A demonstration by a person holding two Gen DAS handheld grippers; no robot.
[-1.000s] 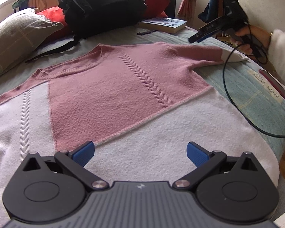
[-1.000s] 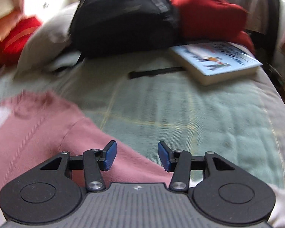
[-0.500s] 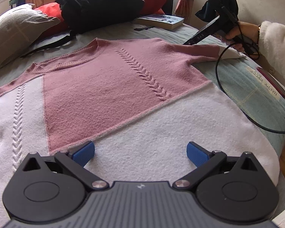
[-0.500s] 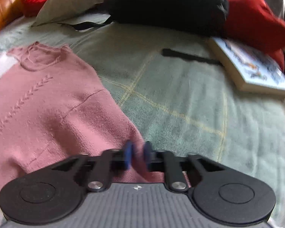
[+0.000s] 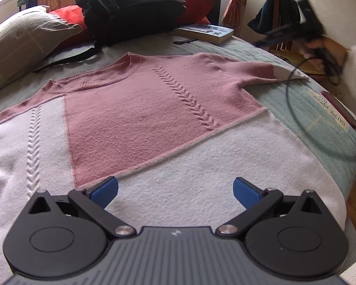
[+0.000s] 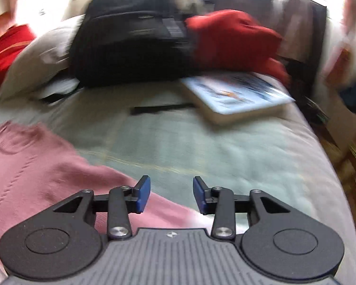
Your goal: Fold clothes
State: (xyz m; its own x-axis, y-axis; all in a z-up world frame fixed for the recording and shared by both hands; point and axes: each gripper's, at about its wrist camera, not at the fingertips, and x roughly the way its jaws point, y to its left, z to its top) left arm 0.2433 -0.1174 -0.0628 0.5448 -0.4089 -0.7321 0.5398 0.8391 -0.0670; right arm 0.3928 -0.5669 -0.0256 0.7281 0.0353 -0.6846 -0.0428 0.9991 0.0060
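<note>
Half a second before, the right gripper (image 6: 170, 193) had been pressed together low over the sleeve (image 5: 256, 71); it had since lifted clear, and its jaws had just been opening, with nothing between them. From the left wrist view it showed as a dark blur (image 5: 296, 28) up past the cuff (image 5: 289, 73), and the hand (image 5: 313, 46) on it was smeared by motion.

That sleeve lay flat, stretched out toward the right edge of the bed (image 5: 315, 118), its pale cuff at the end. It belonged to a pink and white sweater (image 5: 140, 109), which lay spread face up across the bed, neckline toward the pillows. A cable stitch ran down the pink panel, another down the white panel on the left. The left gripper (image 5: 175, 190) hung over the white lower part of the sweater, fingers spread wide and holding nothing, much as before.

A black cable (image 5: 289, 99) looped down from the right gripper across the bed. Beyond the neckline sat a black backpack (image 5: 130, 7), with red cushions (image 5: 192, 2) behind it and a beige pillow (image 5: 23, 38) to its left. A book (image 5: 206, 32) lay to the right of the backpack, a short black strap (image 5: 185, 41) just in front of it. The right wrist view was heavily blurred.
</note>
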